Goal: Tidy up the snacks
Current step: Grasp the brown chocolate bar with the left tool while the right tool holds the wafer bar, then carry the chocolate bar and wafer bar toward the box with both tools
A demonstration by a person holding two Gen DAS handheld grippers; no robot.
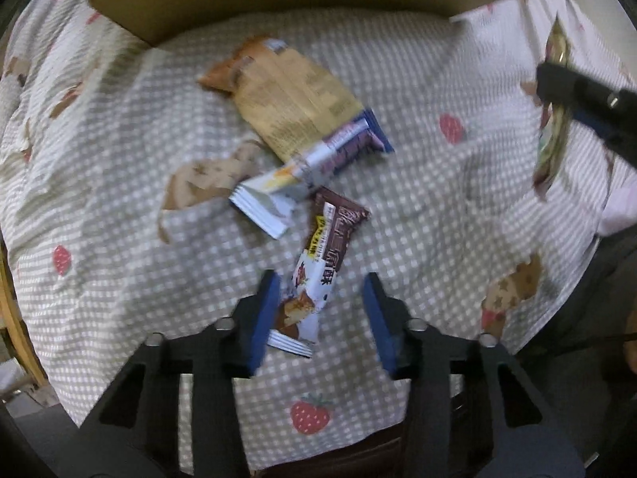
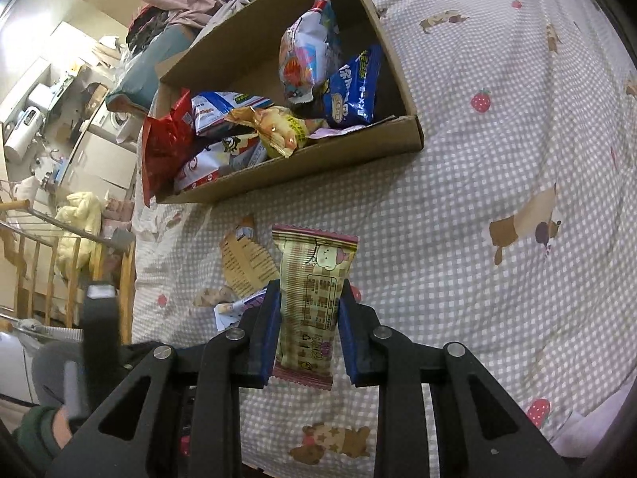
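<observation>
**A:** What are the right tongs (image 2: 306, 310) doing?

**B:** I'm holding a beige plaid snack bar (image 2: 312, 290) with them, pads pressing on both long sides of the wrapper, lifted off the bed (image 2: 497, 159). I'm gripping it mid-length so it hangs straight and won't swing on the way to the cardboard box (image 2: 286, 171), which is sitting toward the head of the bed, already holding several bags.

**B:** And the left tongs (image 1: 318, 310)?

**A:** I'm pointing them down over the brown-and-white chocolate bar (image 1: 318, 275) lying near the bed's near edge. The jaws are standing at a narrow gap with the bar's lower end between them; one pad seems to be touching the wrapper, the other is apart, so I'm not calling it held.

**A:** Anything else loose?

**B:** A tan packet (image 1: 294, 99) and a blue-and-white wrapper (image 1: 318, 163) are lying overlapped mid-bed, just short of the box, waiting their turn.
</observation>
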